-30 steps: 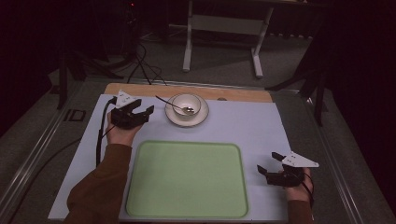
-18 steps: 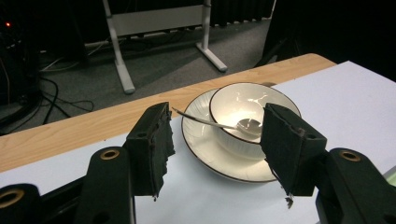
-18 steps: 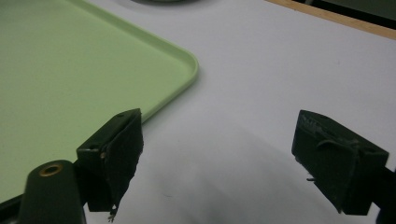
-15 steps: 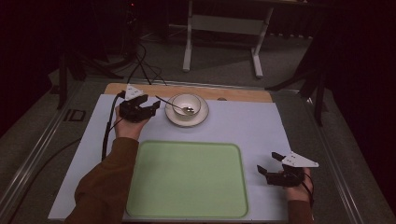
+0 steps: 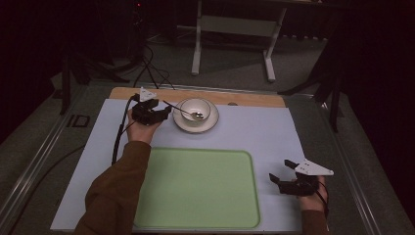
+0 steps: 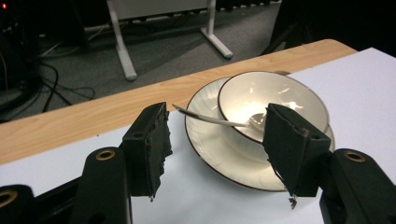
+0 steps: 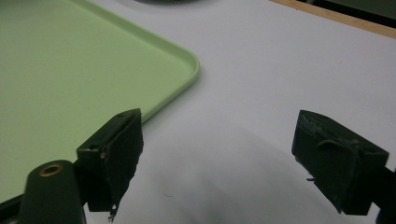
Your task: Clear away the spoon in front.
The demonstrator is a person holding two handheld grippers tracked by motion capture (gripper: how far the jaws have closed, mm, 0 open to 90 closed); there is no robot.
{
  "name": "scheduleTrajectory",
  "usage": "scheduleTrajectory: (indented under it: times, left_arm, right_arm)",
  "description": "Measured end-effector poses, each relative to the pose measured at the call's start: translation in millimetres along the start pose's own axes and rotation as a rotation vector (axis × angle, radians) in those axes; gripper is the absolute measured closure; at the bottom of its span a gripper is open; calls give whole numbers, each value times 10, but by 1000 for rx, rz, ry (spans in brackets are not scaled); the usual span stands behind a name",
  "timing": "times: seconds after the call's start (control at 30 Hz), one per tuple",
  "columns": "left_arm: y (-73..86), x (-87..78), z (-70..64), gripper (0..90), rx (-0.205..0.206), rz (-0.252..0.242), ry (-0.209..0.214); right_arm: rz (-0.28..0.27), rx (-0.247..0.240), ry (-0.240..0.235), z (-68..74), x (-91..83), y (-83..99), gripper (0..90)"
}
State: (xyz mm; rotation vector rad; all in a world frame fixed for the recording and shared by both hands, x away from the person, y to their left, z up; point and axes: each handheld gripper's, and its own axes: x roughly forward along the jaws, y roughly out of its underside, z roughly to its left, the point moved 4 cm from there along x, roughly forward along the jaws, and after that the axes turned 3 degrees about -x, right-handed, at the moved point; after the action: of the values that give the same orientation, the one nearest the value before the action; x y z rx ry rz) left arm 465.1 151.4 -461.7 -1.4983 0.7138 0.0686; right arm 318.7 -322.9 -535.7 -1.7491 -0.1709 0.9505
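A cream bowl sits on a saucer at the back of the white mat. A metal spoon rests in the bowl, its handle pointing left over the rim. My left gripper is open just left of the saucer, its jaws either side of the spoon handle's end without touching it. An empty green tray lies at the front middle. My right gripper is open, low over the mat to the right of the tray.
A wooden strip runs along the table's far edge. Beyond it stand a white frame's legs and floor cables. A black cable trails from the left gripper across the mat.
My left gripper has moved right and slightly away, from the mat's back left corner up to the spoon handle beside the saucer. The right gripper has stayed still.
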Motion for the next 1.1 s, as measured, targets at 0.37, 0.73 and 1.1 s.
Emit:
scheduleTrajectory:
  times: [0.37, 0.73, 1.1]
  left_arm:
    - [110, 317, 64, 414, -53, 11, -4]
    - [144, 558, -29, 554, -75, 22, 67]
    - [87, 544, -101, 794, -101, -51, 110]
  right_arm:
    - [1, -1, -2, -1, 2, 0, 162]
    - [2, -1, -4, 1, 4, 0, 162]
    - [2, -3, -4, 0, 3, -1, 162]
